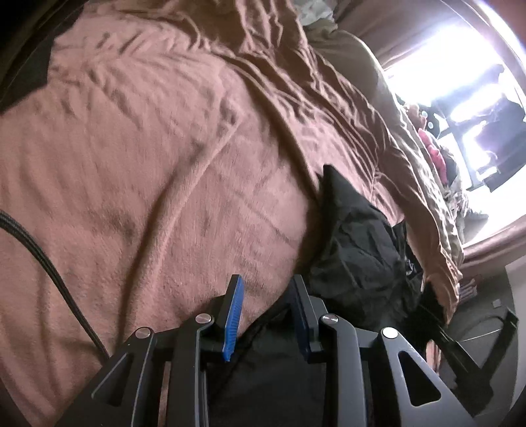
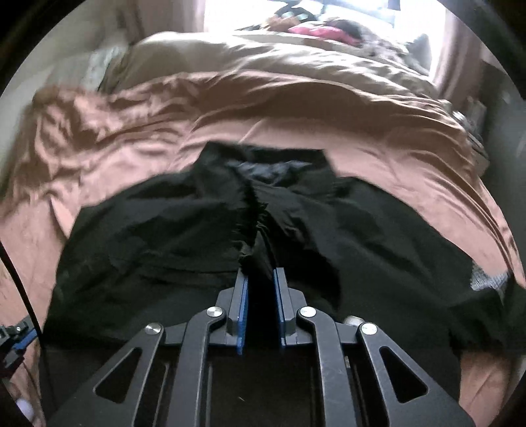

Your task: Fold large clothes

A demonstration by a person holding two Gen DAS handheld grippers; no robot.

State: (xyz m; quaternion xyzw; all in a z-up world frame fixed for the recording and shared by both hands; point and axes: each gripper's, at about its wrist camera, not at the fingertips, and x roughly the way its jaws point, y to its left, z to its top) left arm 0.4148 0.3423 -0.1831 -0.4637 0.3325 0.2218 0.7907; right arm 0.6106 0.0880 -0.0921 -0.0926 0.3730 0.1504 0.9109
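Note:
A large black garment [image 2: 184, 230] lies spread on the pink-brown bed cover [image 2: 131, 138]. In the right wrist view my right gripper [image 2: 260, 274] has its jaws partly closed around a bunched ridge of the black cloth, which rises between the blue pads [image 2: 242, 312]. In the left wrist view my left gripper [image 1: 268, 282] is open above the bed cover [image 1: 131, 164], with the garment's edge [image 1: 355, 243] just to its right and black cloth below its fingers. It holds nothing.
A beige duvet [image 2: 263, 62] lies bunched at the far side of the bed. Pink and dark clothes [image 2: 322, 31] sit by the bright window [image 1: 460, 65]. A black cable [image 1: 49, 262] crosses the left of the left wrist view.

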